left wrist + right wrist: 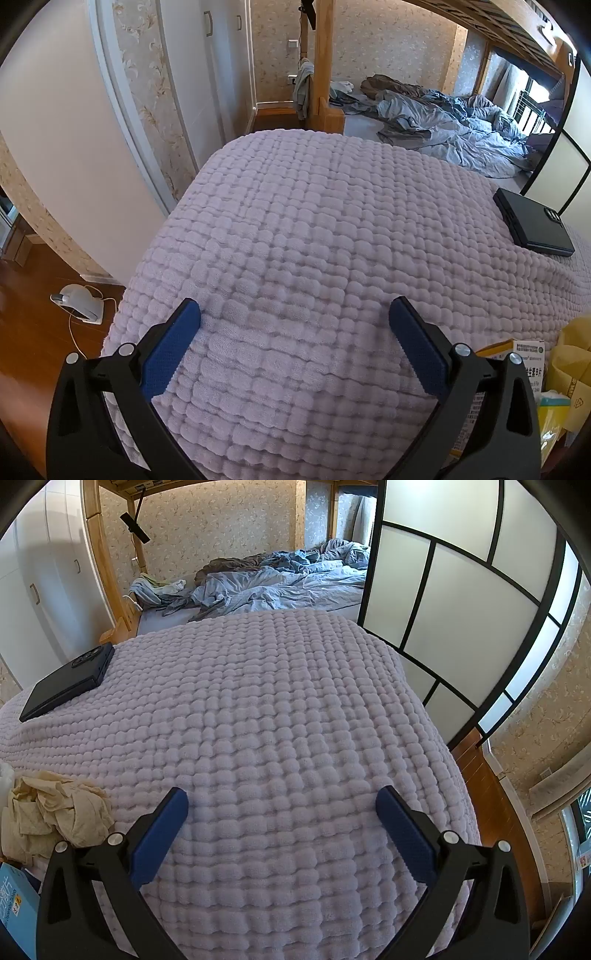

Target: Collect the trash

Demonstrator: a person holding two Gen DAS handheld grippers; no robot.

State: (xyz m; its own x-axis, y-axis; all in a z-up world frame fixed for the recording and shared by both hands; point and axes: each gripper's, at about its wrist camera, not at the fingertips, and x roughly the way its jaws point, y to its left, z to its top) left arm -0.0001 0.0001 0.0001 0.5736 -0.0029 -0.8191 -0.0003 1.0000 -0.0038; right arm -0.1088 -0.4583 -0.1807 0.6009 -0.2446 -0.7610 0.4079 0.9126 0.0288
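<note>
A lilac quilted cover [303,229] lies over a raised surface and fills both views [280,709]. My left gripper [294,310] is open and empty above it. At its right lie a small yellow-and-white medicine box [528,365] and a yellow plastic bag [574,373], partly hidden by the right finger. My right gripper [282,799] is open and empty above the cover. To its left lies a crumpled beige paper wad [55,816], and a blue box [14,897] shows at the lower left edge.
A black phone [532,225] lies flat on the cover, also in the right wrist view [68,681]. Behind is a bed with rumpled blue bedding [280,579]. A frosted screen with black frame [443,602] stands right. A white appliance [79,301] sits on the wood floor.
</note>
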